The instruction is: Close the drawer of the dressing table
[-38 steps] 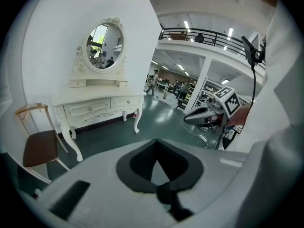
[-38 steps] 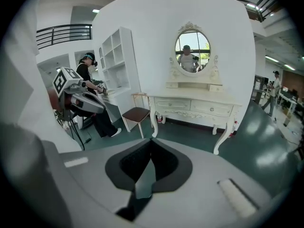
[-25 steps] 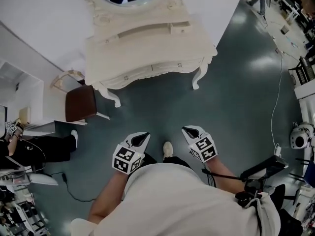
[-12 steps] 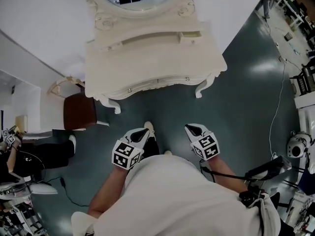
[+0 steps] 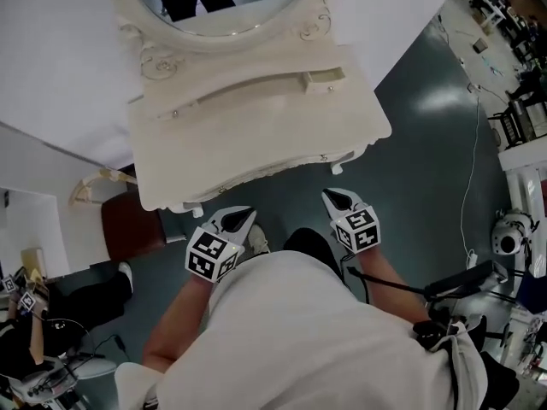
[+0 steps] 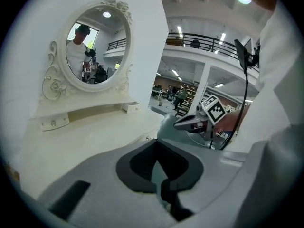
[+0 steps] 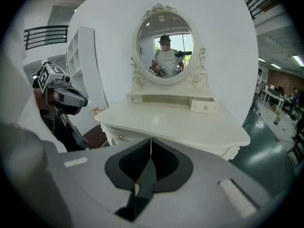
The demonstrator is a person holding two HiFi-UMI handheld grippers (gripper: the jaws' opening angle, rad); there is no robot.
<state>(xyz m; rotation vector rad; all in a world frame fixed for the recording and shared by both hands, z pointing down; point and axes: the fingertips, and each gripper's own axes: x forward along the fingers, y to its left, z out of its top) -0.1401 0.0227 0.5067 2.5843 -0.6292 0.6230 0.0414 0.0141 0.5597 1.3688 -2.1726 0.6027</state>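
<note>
Grippers lead: left gripper (image 5: 246,214) and right gripper (image 5: 332,196), jaws of each pressed together on nothing, have advanced to just short of the dressing table (image 5: 256,135) front edge. Farther back, the small drawer (image 5: 326,78) below the mirror (image 5: 214,11) protrudes, so closing remains undone.

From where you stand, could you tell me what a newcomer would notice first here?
The cream dressing table with its oval mirror fills the upper middle of the head view, one small drawer jutting from its shelf. The left gripper and right gripper hover side by side just before its front edge.
</note>
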